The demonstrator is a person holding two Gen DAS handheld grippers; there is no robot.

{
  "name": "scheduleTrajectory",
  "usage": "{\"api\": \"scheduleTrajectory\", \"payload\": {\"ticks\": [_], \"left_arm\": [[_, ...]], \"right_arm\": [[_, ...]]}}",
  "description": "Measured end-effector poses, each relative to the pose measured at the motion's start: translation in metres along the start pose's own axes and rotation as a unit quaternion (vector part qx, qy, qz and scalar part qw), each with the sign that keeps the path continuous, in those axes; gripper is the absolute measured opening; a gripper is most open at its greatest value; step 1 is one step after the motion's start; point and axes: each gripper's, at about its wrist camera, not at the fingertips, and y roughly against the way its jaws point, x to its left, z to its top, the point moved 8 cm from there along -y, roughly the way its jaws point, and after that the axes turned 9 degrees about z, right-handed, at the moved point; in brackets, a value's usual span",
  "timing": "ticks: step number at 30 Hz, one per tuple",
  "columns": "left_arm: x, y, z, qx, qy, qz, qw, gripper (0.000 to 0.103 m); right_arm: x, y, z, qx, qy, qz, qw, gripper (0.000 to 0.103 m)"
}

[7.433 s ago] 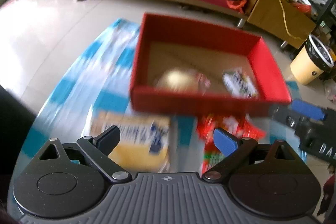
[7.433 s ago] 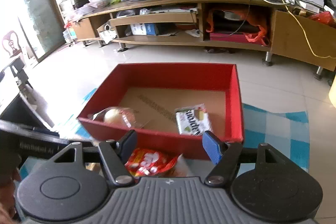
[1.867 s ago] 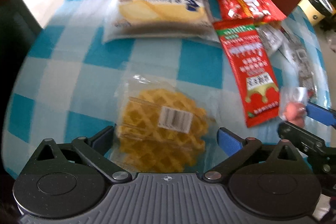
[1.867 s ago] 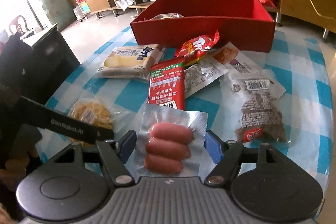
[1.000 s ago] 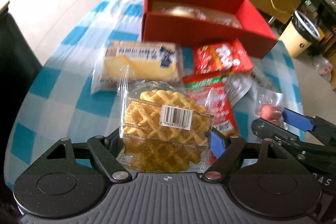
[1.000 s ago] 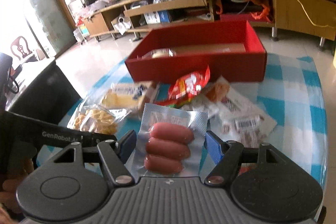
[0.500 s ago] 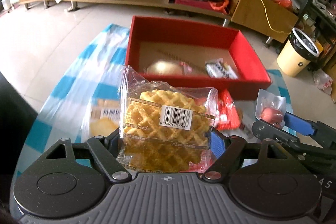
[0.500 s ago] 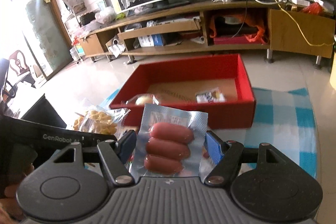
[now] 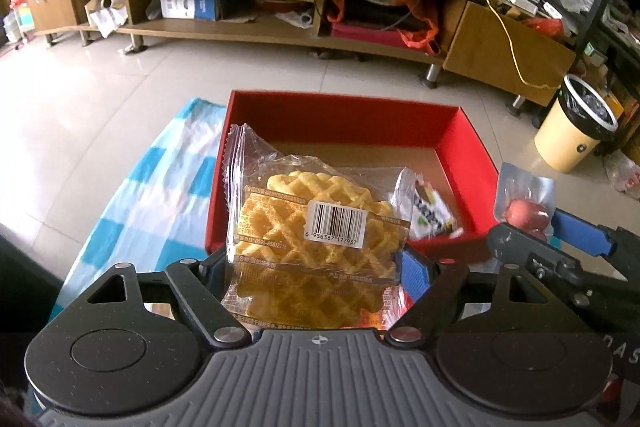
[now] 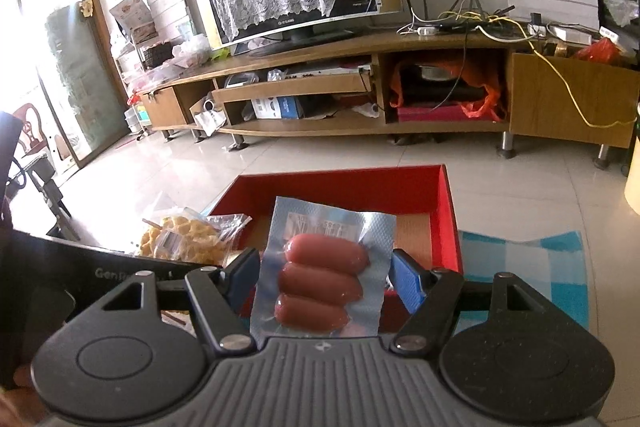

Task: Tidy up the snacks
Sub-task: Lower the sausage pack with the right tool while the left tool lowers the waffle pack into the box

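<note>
Left gripper (image 9: 316,267): fingers are sitting partly apart and pinching a clear-wrapped waffle pack (image 9: 316,243), which is standing upright between them. Right gripper (image 10: 324,279): fingers are gripping a vacuum pack of three sausages (image 10: 320,283) by its side edges, also upright.

Red box (image 9: 476,163) is lying just beyond and below both sets of fingers, on the blue-checked counter (image 9: 160,195); a small dark-and-white packet (image 9: 430,213) is already resting inside, to the right of the waffle.

Risks, as judged: both wrappers are slick film held by the edges, so either pack may be slipping or swinging on release. The two grippers are working close together and could be bumping over the box.

Writing: barcode sticker on the waffle reading 6 956367 177937; "GenRo…" lettering on the neighbouring gripper body; sausage label unreadable.
</note>
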Motion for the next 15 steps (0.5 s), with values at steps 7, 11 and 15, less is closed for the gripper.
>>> {"api": "scheduleTrajectory", "payload": {"ticks": [7,11,15], "left_arm": [[-0.002,-0.010,0.019,-0.012,-0.001,0.009,0.9999,0.085],[-0.002,-0.017,0.027,-0.013,0.001,0.012,0.9999,0.085],[-0.002,-0.026,0.032,-0.014,0.000,0.018,0.9997,0.085]], "right_arm": [[-0.006,-0.017,0.011,0.002,0.009,-0.006,1.000,0.070],[-0.012,-0.026,0.017,0.003,0.007,-0.008,1.000,0.070],[-0.017,-0.036,0.022,0.004,0.010,-0.011,1.000,0.070]]}}
